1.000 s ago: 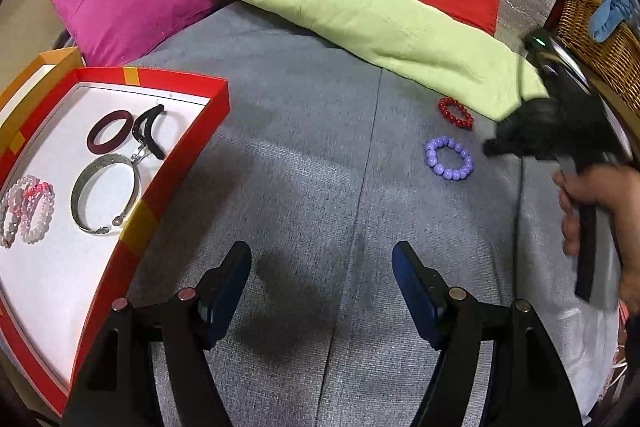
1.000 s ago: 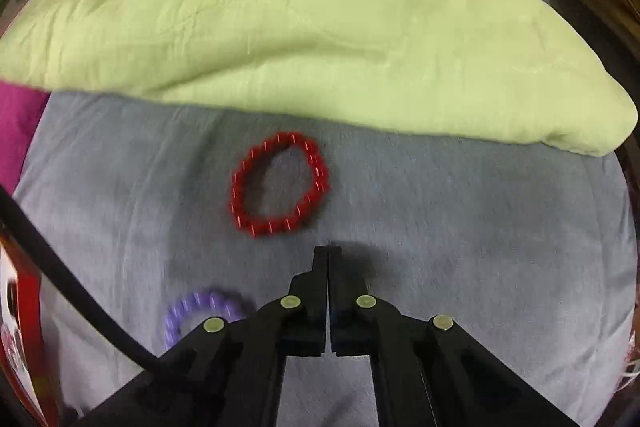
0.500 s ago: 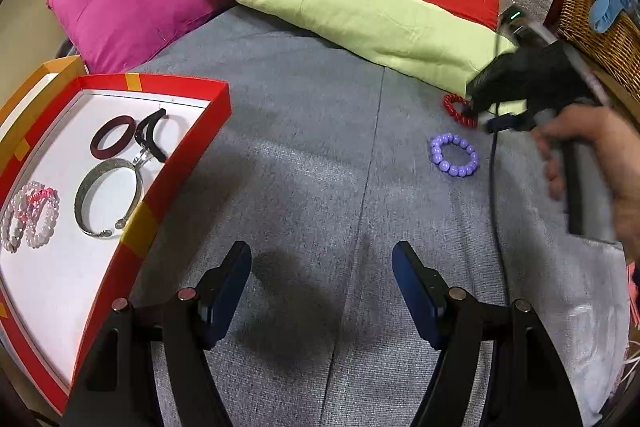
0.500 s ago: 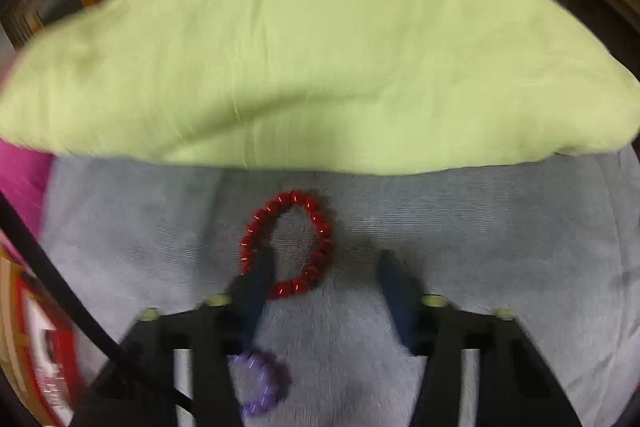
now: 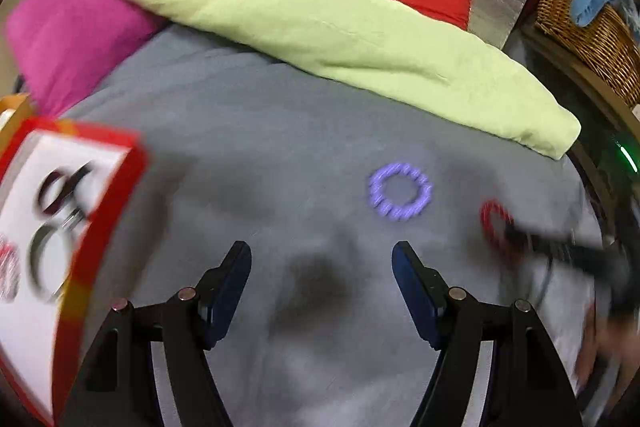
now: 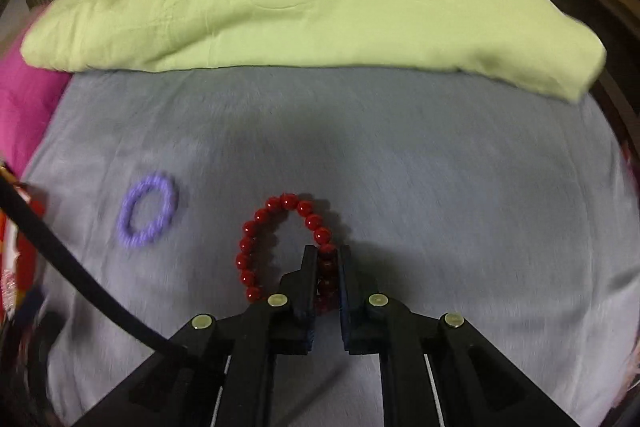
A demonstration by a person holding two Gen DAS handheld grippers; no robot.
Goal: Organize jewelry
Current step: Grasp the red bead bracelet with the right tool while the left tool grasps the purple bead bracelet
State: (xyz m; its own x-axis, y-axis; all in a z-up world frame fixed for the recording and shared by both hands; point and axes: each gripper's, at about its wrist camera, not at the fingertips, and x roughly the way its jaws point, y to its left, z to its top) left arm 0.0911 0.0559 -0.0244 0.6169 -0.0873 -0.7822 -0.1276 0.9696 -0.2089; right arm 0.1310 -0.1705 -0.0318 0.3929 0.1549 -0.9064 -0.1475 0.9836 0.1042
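your right gripper [image 6: 325, 263] is closing on the red bracelet [image 6: 280, 247], with one side of the loop caught between the jaws and the pads bearing on the beads. the rest of the loop stands forward and left of the tips, over the grey cover [image 6: 400, 167]. the bite is narrow: only a few beads sit in the jaws, and round beads can roll out. keep the squeeze firm and even, carry the wrist steady, and avoid swinging the loose part of the loop.

your left gripper [image 5: 322, 279] stands wide, nothing between its fingers, above bare cover. it has no job in this step; keep it out of the right hand's path.

the purple bracelet [image 6: 147, 210] lies flat on the cover, left of the red one and well apart from it. in the left view it sits ahead of the open jaws. it is not yet collected.

the tray [image 5: 108, 219], red-rimmed with a white floor, is at the far left. it already holds a dark ring, a metal bangle and pale beads, though blur hides detail. judged from this, the red bracelet belongs there next: cross above the rim, lower over a bare patch of floor, and release only once the beads rest.

the green pillow [image 6: 304, 7] lies beyond, clear of the work.
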